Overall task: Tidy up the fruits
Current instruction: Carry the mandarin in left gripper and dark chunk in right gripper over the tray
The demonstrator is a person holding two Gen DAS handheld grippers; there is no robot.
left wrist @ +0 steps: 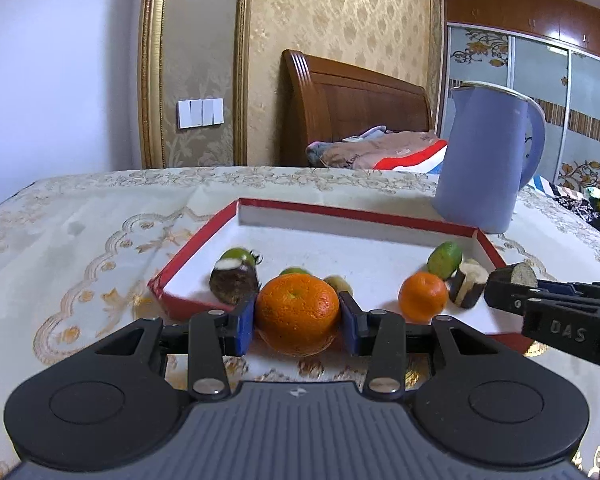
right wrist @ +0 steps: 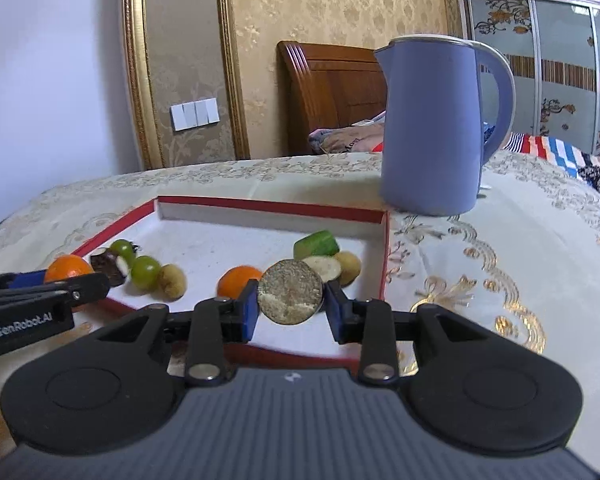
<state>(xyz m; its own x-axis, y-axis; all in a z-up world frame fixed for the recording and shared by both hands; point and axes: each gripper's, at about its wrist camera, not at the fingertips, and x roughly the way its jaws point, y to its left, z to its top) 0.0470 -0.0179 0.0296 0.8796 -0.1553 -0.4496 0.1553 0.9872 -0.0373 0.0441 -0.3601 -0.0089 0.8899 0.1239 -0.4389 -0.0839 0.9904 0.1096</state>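
Observation:
My left gripper [left wrist: 298,314] is shut on a large orange [left wrist: 297,312] at the near edge of the red-rimmed white tray [left wrist: 340,210]. My right gripper [right wrist: 291,300] is shut on a dark-skinned cut piece with a pale round face [right wrist: 291,297] over the tray's near right part [right wrist: 268,204]. In the tray lie a small orange [left wrist: 422,296], a green fruit [left wrist: 444,259], dark cut pieces [left wrist: 234,282] [left wrist: 466,283], green fruits [right wrist: 145,273] [right wrist: 123,249], a brown fruit [right wrist: 172,281], a green cut piece [right wrist: 316,243] and a yellowish fruit [right wrist: 348,266].
A blue kettle [right wrist: 432,128] stands on the patterned tablecloth [right wrist: 500,248] just behind the tray's far right corner. A bed with a wooden headboard [left wrist: 352,108] lies beyond the table. The right gripper shows at the right edge of the left wrist view [left wrist: 512,286].

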